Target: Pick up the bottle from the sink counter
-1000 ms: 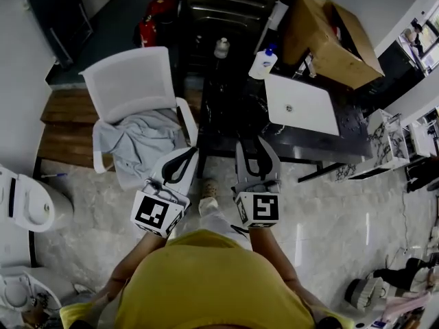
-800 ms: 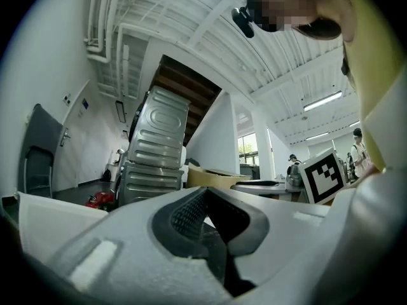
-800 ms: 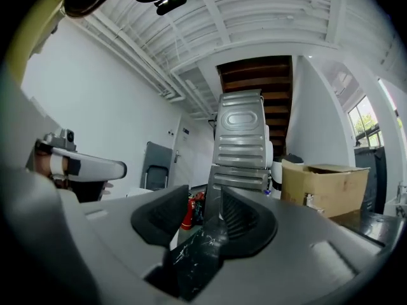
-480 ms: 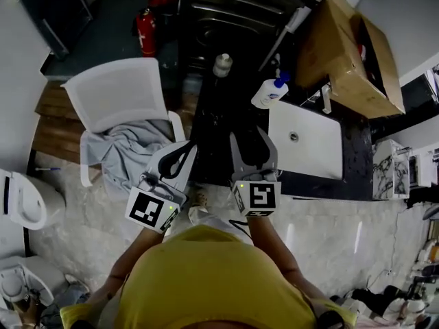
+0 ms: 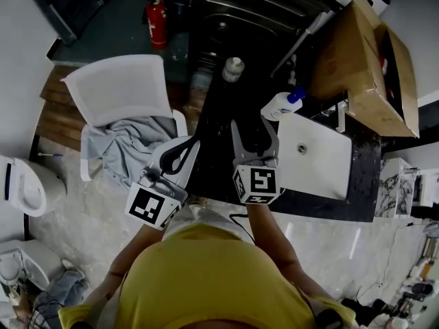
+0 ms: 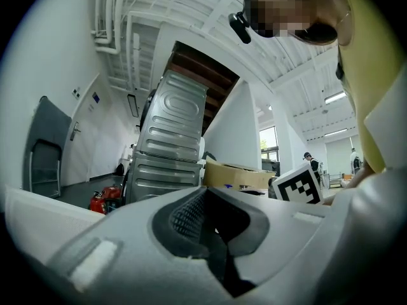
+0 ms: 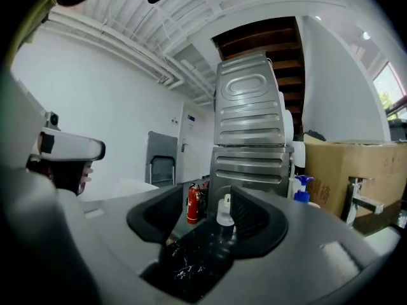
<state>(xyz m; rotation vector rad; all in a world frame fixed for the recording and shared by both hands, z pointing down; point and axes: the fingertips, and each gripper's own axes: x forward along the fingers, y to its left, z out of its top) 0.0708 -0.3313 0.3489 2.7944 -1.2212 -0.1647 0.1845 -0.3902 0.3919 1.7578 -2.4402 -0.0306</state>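
The right claw point(image 7: 203, 226) is released and its jaws are opening. Nothing lies between the pads. Through the gap, at the centre of the right gripper view, the bottle point(image 7: 225, 211) shows well beyond the jaw tips. It is small and clear with a pale cap, and it stands upright on the dark counter point(image 7: 191, 259).

In the head view the right claw point(image 5: 254, 130) sits at the centre of the frame, over the near part of the counter point(image 5: 218, 115). It points up the frame toward the bottle point(image 5: 233, 68), which is at top centre, at the far end of the counter and well apart from the jaws.

The left claw point(image 6: 213, 224) is clenched, jaws together on nothing. In the head view it point(image 5: 188, 149) is just left of the right one, at the counter's left edge.

To the right of the right claw, a spray bottle point(image 5: 281, 105) with a blue nozzle lies tilted beside the white sink point(image 5: 322, 173). A tap point(image 5: 341, 115) stands at the sink's upper edge. A cardboard box point(image 5: 360, 53) fills the upper right.

A grey ribbed metal cabinet point(image 5: 254, 5) stands above the bottle at the top of the frame. A red fire extinguisher point(image 5: 158, 22) is at its left.

A white chair point(image 5: 116, 88) with a grey cloth point(image 5: 127, 146) on its seat is at centre left.
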